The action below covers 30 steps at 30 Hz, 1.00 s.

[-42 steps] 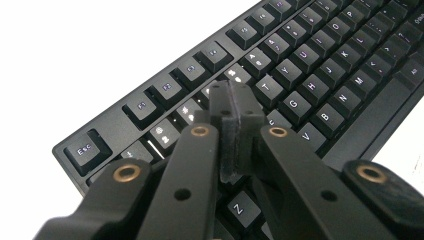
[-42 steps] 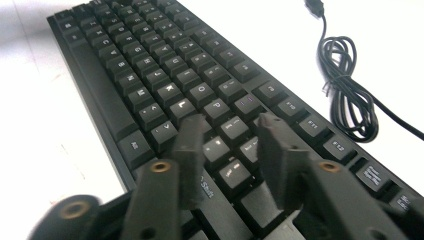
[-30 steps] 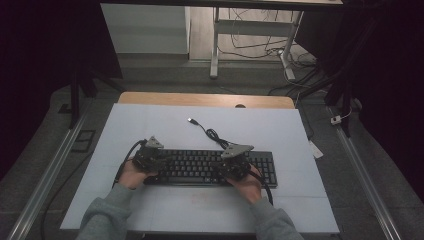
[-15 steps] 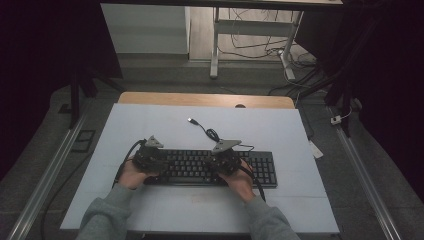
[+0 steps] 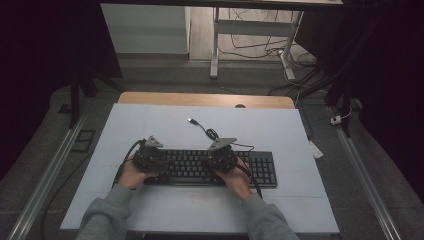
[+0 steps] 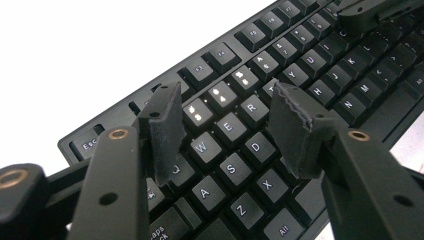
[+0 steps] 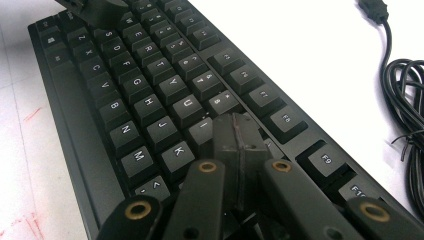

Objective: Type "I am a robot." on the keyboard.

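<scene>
A black keyboard lies across the near half of the white table, with its cable curling away behind it. My left gripper hovers over the keyboard's left end. In the left gripper view it is open above the W, E, S and D keys; its jaws have just been opening and nothing is between them. My right gripper is over the keyboard's middle. In the right gripper view it is shut, with its joined tips close over the keys beside I.
The cable ends in a loose USB plug on the table behind the keyboard, and coils of it lie to the right. A wooden strip borders the far table edge. Metal rails run along both sides.
My right gripper has slid left along the keyboard, from its right part to the middle. The left hand has stayed at the keyboard's left end.
</scene>
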Available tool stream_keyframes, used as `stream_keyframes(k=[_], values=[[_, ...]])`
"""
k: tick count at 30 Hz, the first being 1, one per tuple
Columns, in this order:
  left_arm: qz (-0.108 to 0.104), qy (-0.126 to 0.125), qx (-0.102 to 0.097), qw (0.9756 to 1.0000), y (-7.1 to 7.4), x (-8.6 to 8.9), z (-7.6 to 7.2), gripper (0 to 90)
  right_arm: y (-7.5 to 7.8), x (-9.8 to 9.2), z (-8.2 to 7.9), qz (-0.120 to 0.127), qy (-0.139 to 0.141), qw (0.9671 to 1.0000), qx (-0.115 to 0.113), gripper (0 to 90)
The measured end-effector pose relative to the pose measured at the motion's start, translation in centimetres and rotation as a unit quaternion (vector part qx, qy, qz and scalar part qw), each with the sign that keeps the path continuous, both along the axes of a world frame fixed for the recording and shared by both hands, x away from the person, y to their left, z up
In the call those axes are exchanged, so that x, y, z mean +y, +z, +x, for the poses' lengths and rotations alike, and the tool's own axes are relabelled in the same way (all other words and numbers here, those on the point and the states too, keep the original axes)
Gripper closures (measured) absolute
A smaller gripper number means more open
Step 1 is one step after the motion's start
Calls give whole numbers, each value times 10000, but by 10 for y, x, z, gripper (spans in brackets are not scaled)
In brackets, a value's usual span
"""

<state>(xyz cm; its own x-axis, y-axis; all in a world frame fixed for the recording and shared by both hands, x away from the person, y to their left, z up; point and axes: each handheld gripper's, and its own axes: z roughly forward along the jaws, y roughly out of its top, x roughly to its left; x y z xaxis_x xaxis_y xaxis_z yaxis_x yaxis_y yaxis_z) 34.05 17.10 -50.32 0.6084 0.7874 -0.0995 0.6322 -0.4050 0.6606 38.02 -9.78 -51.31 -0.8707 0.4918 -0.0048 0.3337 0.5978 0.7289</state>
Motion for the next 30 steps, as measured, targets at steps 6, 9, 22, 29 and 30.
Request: stream_keyframes(k=[6,9,22,29,30], values=[[22,-1,-23,10000,0,-1,0,455,-1,0,0,-19,-5,10000,5,899],[19,14,-16,10000,0,0,0,450,1,-1,-1,31,-5,10000,-43,898],[22,54,-82,9999,1,2,-1,434,10,-18,-8,168,-95,9998,-100,898],[50,27,-92,9999,1,1,-1,425,10,-40,-14,276,-193,9994,-43,868],[50,27,-90,9999,1,1,0,424,10,-43,-15,266,-212,9994,-53,843]])
